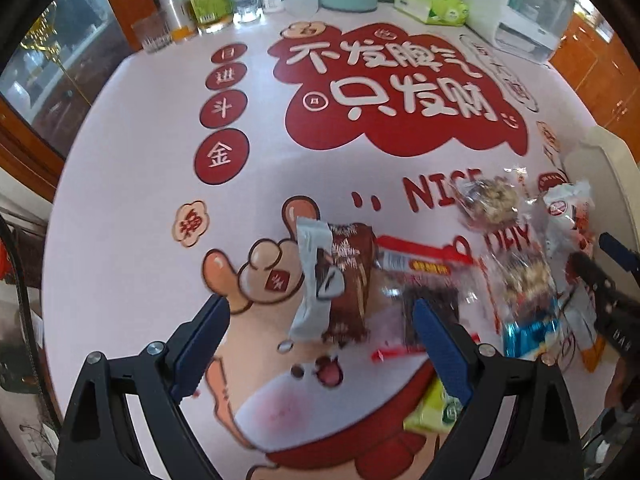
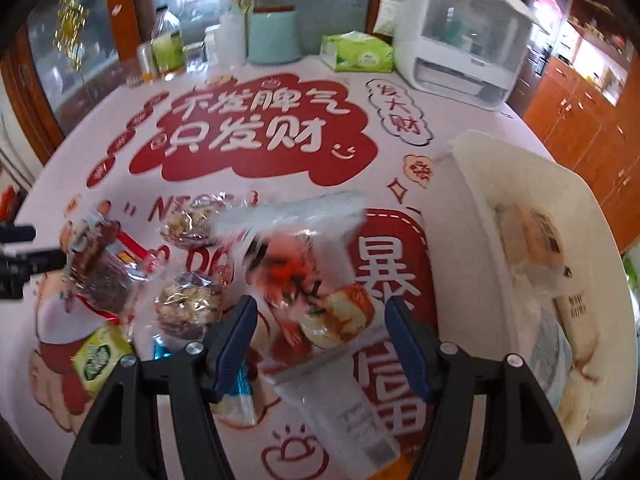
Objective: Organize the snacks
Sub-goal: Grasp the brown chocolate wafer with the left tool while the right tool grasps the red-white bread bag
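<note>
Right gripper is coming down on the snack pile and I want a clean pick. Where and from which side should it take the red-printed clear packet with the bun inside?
Grip the red-printed packet across its middle, just above the bun, coming from above. It lies flat on the tablecloth, lengthwise between the open fingers of the right gripper, so they already straddle its narrow width. Probably avoid the flimsy top seal.

My left wrist view looks steeply down, close over the worktop point(image 1: 140, 200); my right wrist view faces likewise, further right. Both share the snack pile point(image 1: 440, 280) and far bottles point(image 1: 208, 0).
</note>
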A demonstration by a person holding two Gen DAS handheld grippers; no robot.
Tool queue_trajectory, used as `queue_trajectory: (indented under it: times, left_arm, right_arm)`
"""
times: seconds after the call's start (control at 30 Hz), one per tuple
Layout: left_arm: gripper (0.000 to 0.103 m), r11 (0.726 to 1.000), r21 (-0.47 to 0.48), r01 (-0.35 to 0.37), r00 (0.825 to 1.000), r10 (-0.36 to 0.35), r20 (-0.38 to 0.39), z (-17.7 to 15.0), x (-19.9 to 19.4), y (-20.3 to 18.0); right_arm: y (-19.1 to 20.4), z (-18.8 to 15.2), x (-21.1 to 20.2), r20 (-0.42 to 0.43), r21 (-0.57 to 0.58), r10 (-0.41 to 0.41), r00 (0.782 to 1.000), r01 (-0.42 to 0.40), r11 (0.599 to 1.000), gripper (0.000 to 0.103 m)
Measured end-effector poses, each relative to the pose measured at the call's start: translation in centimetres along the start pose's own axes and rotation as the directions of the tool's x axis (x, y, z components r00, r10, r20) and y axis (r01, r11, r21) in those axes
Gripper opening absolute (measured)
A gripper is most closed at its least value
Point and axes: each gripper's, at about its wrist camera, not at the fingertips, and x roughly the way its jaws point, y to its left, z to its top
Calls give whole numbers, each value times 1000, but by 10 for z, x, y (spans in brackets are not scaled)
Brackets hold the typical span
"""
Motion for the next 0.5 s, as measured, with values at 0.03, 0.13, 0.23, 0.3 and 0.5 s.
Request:
queue_trajectory:
  times: [0.03,0.13,0.23,0.3,0.5]
  left_arm:
    - [92,1000,-5,5,1000,-5,-15,3,7,0]
    - [92,999,-34,3,998,-5,-59,8,26,1]
    - [92,998,-59,-5,997,0,-80,9,37,3]
    - [88,998,-67,-4,997,-1,-81,9,40,4]
    - [73,998,-60,-13,996,7,-92,8,47,4]
  right_arm:
    - [2,2,4,2,-17,-10,1000,11,1000,67]
    - [7,7,18,-25,-65,-43,999,42,997,67]
    - [3,12,25,-47,-48,-29,998,27,998,67]
    - [-3,16,27,-59,-15,-7,998,6,1000,67]
    - [-11,29,37,-88,37,45,995,-42,998,67]
